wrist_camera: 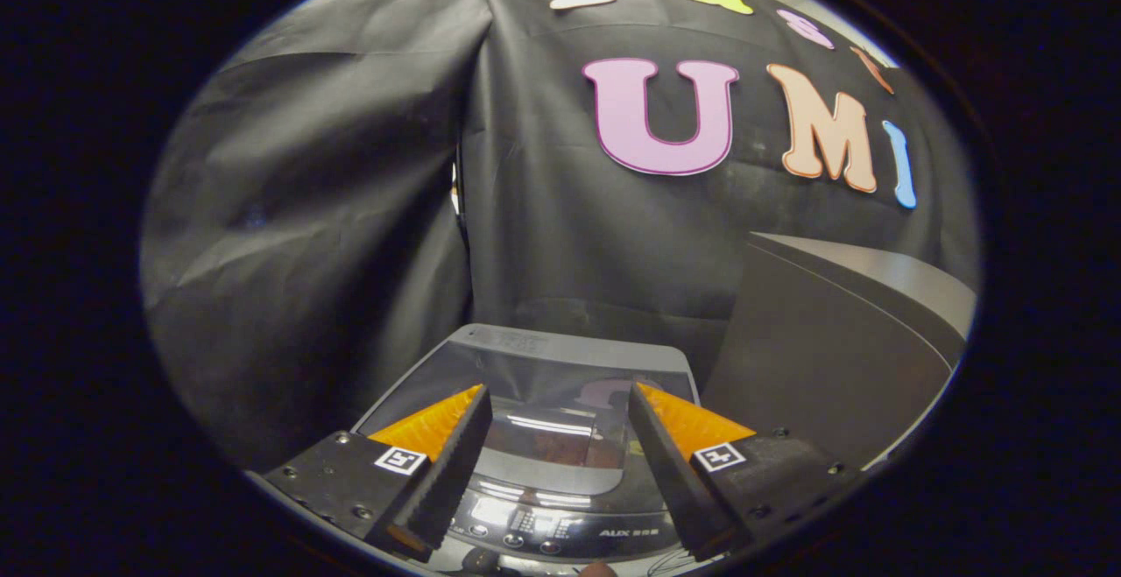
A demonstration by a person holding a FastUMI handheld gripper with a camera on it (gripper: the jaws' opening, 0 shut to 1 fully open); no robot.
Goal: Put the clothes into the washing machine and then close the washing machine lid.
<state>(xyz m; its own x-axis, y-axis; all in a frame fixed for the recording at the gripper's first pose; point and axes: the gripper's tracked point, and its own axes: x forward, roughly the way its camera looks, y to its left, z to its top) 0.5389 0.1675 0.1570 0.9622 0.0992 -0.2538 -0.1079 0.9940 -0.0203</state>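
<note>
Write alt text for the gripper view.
The open claw hovers above a top-loading washing machine whose glass lid lies shut, nothing between the fingers. A grey box stands beside it, before a black cloth wall.

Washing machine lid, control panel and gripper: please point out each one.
Washing machine lid [560, 362]: gripper view, its glossy top.
Control panel [560, 524]: gripper view, its button strip.
Gripper [560, 402]: gripper view, open gap between fingertips.
</note>
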